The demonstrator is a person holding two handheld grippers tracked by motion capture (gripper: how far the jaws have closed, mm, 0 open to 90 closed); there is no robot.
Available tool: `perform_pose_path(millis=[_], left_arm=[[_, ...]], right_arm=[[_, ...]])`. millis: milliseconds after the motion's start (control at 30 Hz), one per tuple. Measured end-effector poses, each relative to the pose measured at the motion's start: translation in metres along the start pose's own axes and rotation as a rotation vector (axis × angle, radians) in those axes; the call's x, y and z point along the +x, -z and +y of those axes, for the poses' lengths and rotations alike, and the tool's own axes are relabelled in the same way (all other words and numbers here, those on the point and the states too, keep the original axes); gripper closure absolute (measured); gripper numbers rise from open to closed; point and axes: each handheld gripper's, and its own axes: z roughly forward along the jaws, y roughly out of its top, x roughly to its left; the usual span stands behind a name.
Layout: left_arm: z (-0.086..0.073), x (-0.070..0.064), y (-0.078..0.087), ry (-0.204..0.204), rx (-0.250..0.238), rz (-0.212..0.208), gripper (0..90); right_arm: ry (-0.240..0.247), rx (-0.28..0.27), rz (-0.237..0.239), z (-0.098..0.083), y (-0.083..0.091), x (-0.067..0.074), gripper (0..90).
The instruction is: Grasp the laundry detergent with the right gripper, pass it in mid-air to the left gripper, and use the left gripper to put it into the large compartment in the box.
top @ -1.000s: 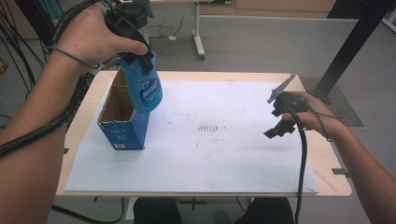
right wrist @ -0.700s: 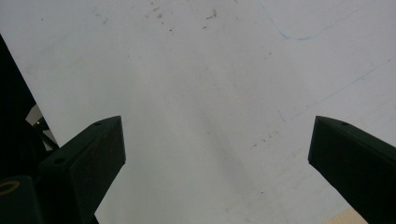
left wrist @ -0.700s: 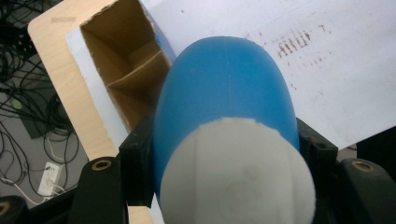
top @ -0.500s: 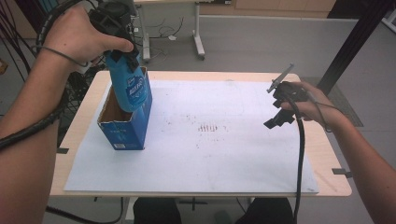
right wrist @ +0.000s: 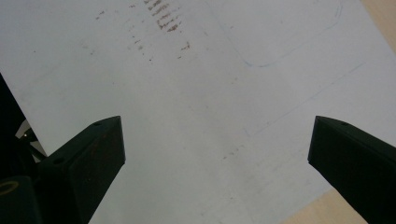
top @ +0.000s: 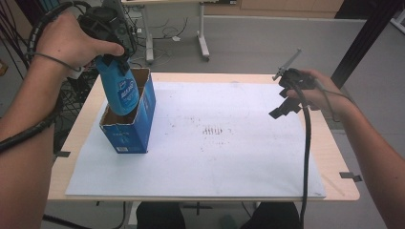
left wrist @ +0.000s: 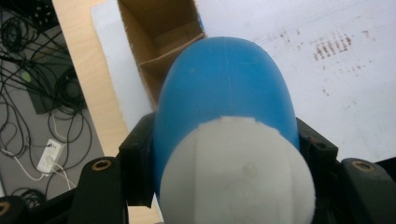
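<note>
High view: the blue bottle [top: 122, 89] is held upright, white cap uppermost, its long axis running straight down from the left gripper [top: 116, 56], whose jaws are clamped round its neck; its base is sunk in the open blue carton [top: 130, 125]. The right gripper [top: 287, 95] is held well apart, jaws wide and empty.

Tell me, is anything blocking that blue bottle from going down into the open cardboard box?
Nothing visible does. The left gripper holds the blue bottle by its top, its lower end already inside the open box. The left gripper view shows bare cardboard inside, flaps folded clear. The right gripper hangs open far off.
</note>
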Motion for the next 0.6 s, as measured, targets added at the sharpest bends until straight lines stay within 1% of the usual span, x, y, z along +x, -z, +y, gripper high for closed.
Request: perform_pose_path(millis=[167, 200, 300, 400, 500, 533, 600], left_arm=[[0.0, 0.004, -0.008, 0.02, 0.002, 0.007, 37.7], [0.0, 0.005, -0.01, 0.017, 0.004, 0.013, 37.7], [0.0, 0.006, -0.014, 0.026, 0.005, 0.02, 37.7], [0.0, 0.009, -0.02, 0.03, 0.011, 0.017, 37.7], [0.001, 0.009, -0.026, 0.031, 0.02, 0.014, 37.7], [0.002, 0.009, -0.028, 0.033, 0.014, 0.015, 37.7], [0.002, 0.009, -0.032, 0.034, 0.02, 0.015, 37.7]], right_arm=[[-0.003, 0.0, -0.004, 0.01, 0.01, -0.003, 4.0], [-0.007, -0.001, -0.009, 0.012, 0.012, -0.004, 3.7], [-0.02, -0.004, -0.021, 0.015, 0.017, -0.008, 3.6], [-0.03, 0.0, -0.017, 0.019, 0.021, -0.012, 4.0], [-0.041, -0.002, -0.018, 0.026, 0.03, -0.016, 4.0], [-0.046, -0.006, -0.017, 0.027, 0.033, -0.016, 4.0], [-0.05, -0.02, -0.017, 0.033, 0.04, -0.018, 3.6]])
